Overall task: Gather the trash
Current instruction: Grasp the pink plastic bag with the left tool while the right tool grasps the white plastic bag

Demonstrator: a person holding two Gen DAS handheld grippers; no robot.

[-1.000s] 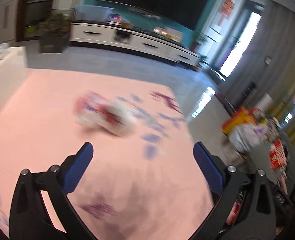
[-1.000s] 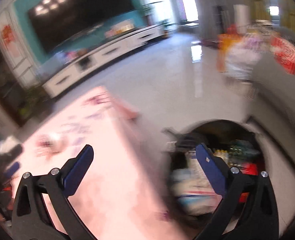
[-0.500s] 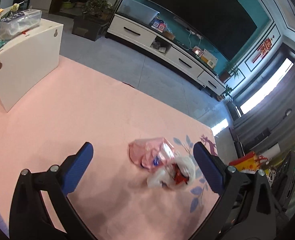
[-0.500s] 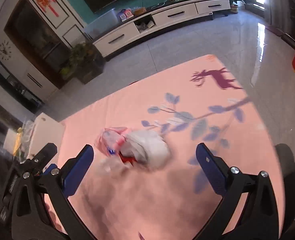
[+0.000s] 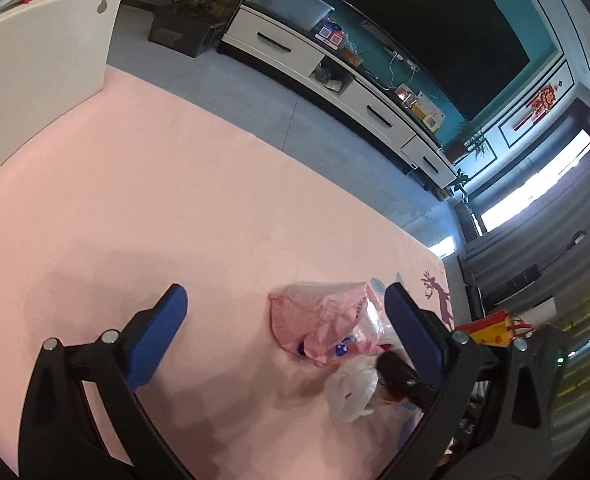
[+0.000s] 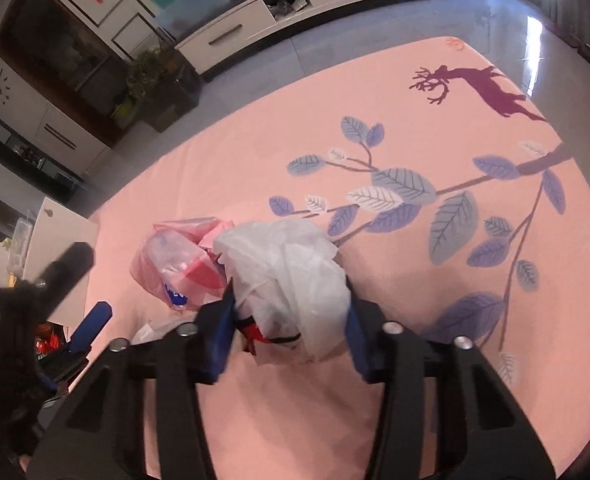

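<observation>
A crumpled white plastic bag [image 6: 291,276] lies on the pink rug [image 6: 375,100]; a pink plastic bag [image 6: 179,256] with a clear bottle inside touches its left side. My right gripper [image 6: 289,328] is shut on the white bag, both blue pads pressed into it. In the left wrist view the pink bag [image 5: 319,324] and white bag [image 5: 351,392] lie near the right finger. My left gripper [image 5: 285,328] is open and empty, just left of the pink bag.
A white cabinet [image 5: 35,60] stands at the rug's left edge. A long white TV unit [image 5: 335,80] runs along the back wall. Red and yellow bags [image 5: 491,328] sit on the floor to the right.
My right gripper has closed on the white bag. My left gripper has moved closer to the pink bag, which now sits by its right finger.
</observation>
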